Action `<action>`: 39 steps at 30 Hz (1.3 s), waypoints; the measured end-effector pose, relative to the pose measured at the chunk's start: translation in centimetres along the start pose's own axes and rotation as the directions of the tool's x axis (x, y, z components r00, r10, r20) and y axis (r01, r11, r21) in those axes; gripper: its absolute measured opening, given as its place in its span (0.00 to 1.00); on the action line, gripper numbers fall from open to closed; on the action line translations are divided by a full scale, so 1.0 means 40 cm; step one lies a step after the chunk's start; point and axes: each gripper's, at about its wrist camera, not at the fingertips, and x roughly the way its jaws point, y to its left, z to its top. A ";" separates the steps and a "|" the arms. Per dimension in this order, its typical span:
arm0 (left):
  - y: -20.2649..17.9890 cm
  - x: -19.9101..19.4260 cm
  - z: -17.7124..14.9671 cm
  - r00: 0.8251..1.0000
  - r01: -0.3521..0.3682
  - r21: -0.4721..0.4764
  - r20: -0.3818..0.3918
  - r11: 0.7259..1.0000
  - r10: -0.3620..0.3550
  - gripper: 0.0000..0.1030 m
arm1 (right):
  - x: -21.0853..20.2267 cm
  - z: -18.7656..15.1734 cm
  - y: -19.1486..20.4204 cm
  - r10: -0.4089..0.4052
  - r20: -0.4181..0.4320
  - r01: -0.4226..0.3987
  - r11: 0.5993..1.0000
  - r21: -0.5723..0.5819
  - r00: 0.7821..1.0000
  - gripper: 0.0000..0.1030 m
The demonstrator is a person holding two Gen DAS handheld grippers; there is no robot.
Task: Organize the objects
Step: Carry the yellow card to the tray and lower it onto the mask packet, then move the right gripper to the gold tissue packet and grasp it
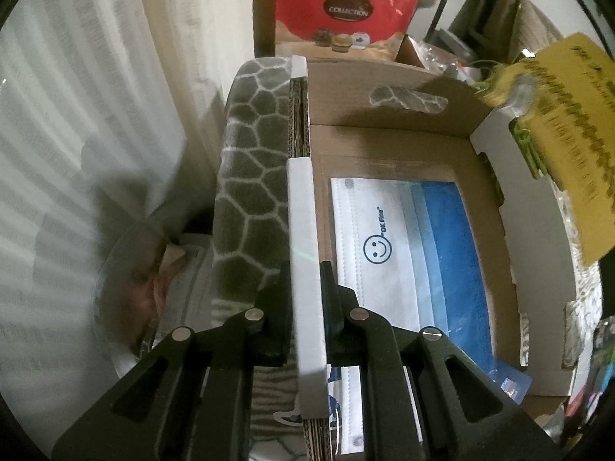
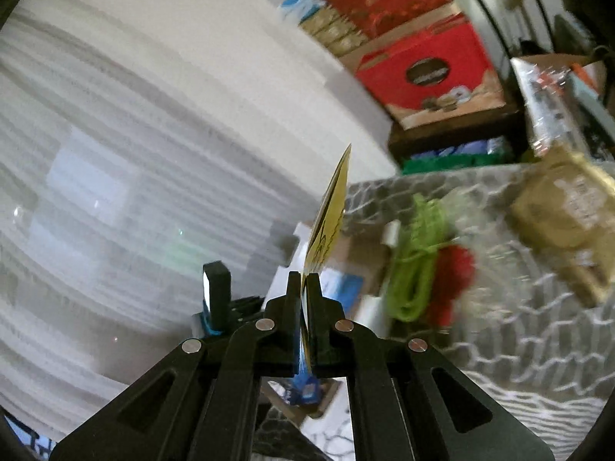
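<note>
Cardboard box wall pinched by left hand-held gripper, right hand-held gripper clamping yellow card, green cord nearby

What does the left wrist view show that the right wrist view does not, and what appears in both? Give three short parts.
Only the left wrist view: the left gripper shut on the cardboard box's wall, and a face mask pack lying inside the box.

Only the right wrist view: the right gripper shut on the yellow card, a green cord and a red fluffy thing.

Both: the yellow card, the red gift box and the patterned blanket.
</note>
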 end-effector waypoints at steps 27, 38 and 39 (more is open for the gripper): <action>0.002 -0.002 0.003 1.000 -0.002 0.002 0.000 1.000 0.002 0.11 | 0.225 -0.087 0.068 -0.290 -0.160 0.251 0.942 -0.223 0.944 0.51; -0.002 -0.002 0.004 1.000 -0.006 0.004 0.001 1.000 0.006 0.11 | -0.083 0.049 -0.049 -0.420 0.016 0.419 0.898 -0.137 0.907 0.60; -0.002 -0.002 0.003 1.000 -0.006 0.004 0.001 1.000 0.006 0.11 | -0.105 0.056 -0.071 -0.438 0.025 0.437 0.891 -0.121 0.899 0.60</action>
